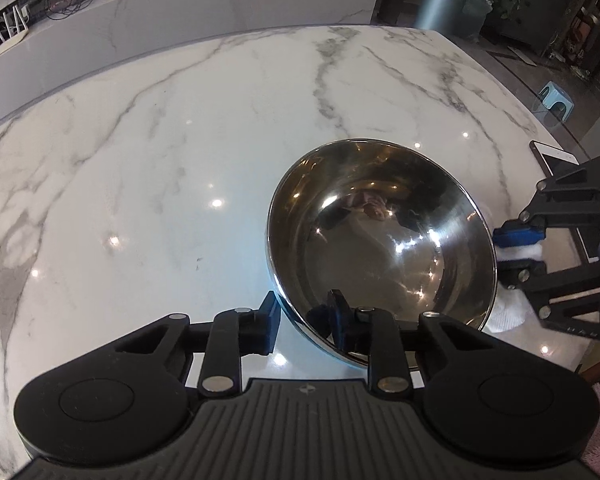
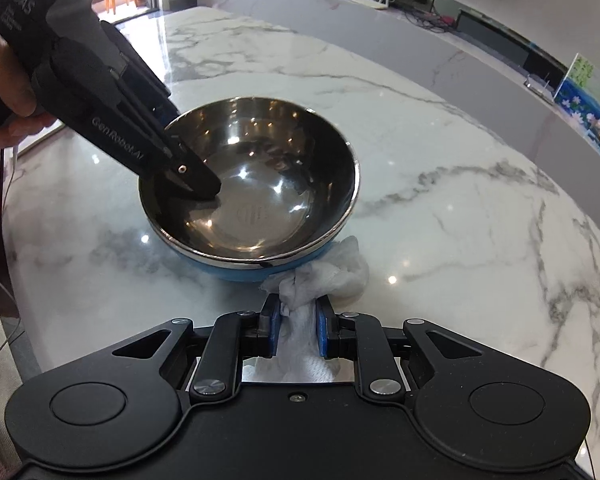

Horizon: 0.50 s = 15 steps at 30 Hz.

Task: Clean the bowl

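Marble table (image 1: 180, 140), ground of both views. Upon it, toward the front edge, steel bowl (image 1: 380, 240) with blue outside, mouth upward. At the bowl's left wall as seen from the right wrist, left gripper (image 1: 304, 312): pitched steeply downward, straddled the rim with one finger inside and one outside, narrowed onto the wall, apparently steadying it. Just short of the near rim, right gripper (image 2: 298, 316): likewise pitched downward, clamped tight on crumpled white cloth (image 2: 332, 272). Bunched ahead of those fingers, touched the blue outer wall below the rim. Judged: hollow directly ahead and above; called for a lift over the near rim before wiping.
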Available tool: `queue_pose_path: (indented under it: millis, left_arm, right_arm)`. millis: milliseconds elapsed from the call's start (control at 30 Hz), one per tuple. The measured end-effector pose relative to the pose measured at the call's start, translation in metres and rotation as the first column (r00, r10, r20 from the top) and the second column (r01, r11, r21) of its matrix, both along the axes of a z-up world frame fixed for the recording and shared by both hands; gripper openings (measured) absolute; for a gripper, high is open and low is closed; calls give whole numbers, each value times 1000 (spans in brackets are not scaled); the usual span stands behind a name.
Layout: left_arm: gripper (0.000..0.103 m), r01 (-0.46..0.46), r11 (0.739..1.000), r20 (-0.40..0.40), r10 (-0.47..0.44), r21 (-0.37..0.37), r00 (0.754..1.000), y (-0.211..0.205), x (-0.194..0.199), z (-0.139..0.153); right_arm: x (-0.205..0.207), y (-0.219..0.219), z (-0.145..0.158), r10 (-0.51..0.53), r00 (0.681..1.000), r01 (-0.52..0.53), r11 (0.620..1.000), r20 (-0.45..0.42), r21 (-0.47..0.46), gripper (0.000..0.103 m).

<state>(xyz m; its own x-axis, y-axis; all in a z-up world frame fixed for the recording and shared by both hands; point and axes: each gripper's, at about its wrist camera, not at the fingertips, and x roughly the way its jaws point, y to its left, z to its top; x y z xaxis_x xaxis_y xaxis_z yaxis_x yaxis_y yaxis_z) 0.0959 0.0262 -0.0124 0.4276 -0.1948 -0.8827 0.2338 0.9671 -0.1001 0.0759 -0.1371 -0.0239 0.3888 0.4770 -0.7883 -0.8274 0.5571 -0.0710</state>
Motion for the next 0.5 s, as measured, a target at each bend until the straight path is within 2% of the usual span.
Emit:
queue_pose_path:
  millis: [167, 267, 500]
  left_arm:
    - [24, 36, 999, 3, -36, 9, 999, -3, 1, -1]
    - [24, 40, 999, 6, -40, 14, 999, -4, 0, -1]
    - [25, 38, 999, 7, -38, 23, 999, -6, 1, -3]
  right_arm:
    - [4, -10, 11, -28, 998, 25, 998, 49, 51, 17]
    - [3, -8, 9, -5, 998, 3, 999, 58, 35, 17]
    - [-1, -2, 2, 39, 999, -39, 999, 17, -5, 17]
